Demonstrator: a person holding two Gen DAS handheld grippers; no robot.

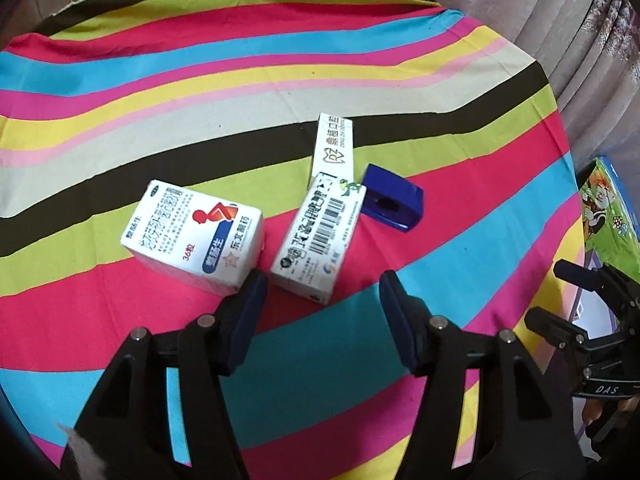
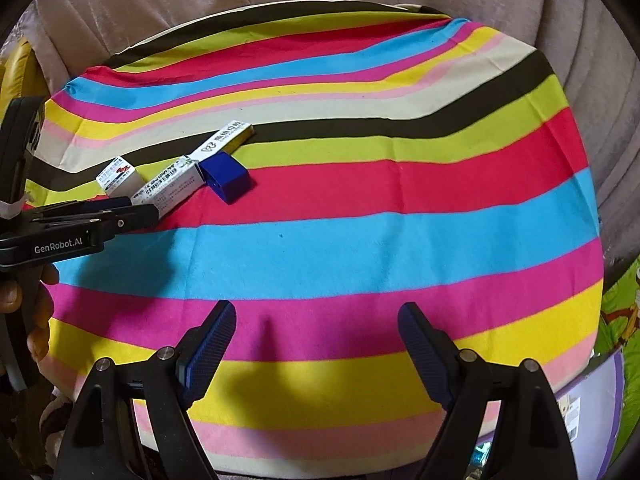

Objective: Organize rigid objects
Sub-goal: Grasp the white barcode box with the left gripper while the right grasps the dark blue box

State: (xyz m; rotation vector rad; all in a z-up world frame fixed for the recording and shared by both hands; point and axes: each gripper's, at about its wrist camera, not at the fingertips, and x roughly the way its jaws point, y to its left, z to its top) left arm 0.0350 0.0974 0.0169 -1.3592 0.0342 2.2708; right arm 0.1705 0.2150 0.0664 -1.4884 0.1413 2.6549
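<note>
Three light, stiff cartons cluster beside the blue block on the table; the barcode box lies nearest the open, empty left gripper, best pinched across its long sides, right gripper likewise open

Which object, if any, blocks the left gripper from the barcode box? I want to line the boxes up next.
Nothing visible does. The left gripper is open just short of the barcode box, bare cloth between. The red-figure box sits against its left finger.
</note>
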